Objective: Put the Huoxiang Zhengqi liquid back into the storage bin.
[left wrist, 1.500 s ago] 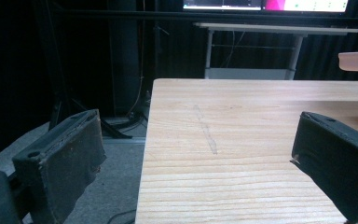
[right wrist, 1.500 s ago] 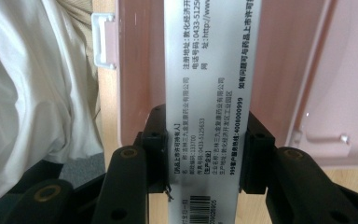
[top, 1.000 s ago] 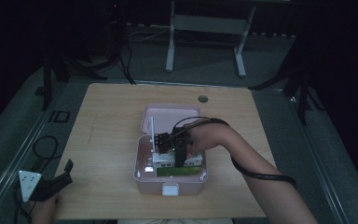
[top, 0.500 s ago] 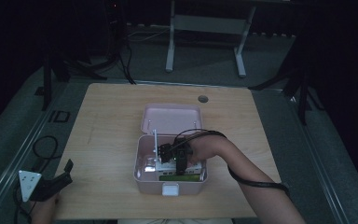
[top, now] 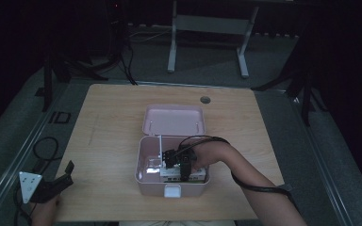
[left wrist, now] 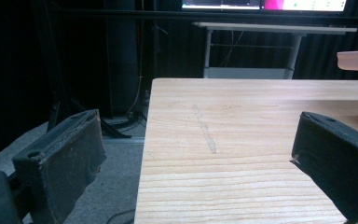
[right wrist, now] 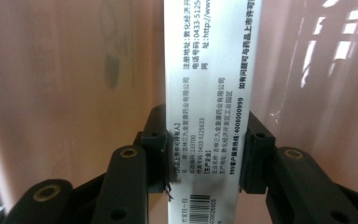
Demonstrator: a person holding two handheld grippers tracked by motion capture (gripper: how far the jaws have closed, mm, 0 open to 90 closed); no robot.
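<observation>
Dark curtains and black stands ring the room in the high view, and a pale metal table frame (top: 207,33) stands across the upper middle of the frame. Below it, a light wooden table (top: 108,127) with visible grain and a small round cable hole fills the centre; its bare top looks smooth and level.

At centre of that view sits a pink plastic box (top: 143,176), its lid (top: 173,120) thrown back and lying flat toward the top of the frame. The right gripper (top: 176,165) reaches down into the box, and in the right gripper view its jaws are clamped on the two long faces of a white medicine carton (right wrist: 209,93) printed with small text and a barcode, the pink wall of the box close behind it. The carton sits inside the box, at its lower right part in the high view.

Such a carton is probably light, thin-walled cardboard: stiff enough to lift, easy to dent. Gripping across the narrow width near one end, as now, seems sound; a gentle squeeze should do.

At the lower left of the high view, the left gripper (top: 52,186) rests near the table edge; in its own view the padded jaws stand wide apart with nothing between them.
</observation>
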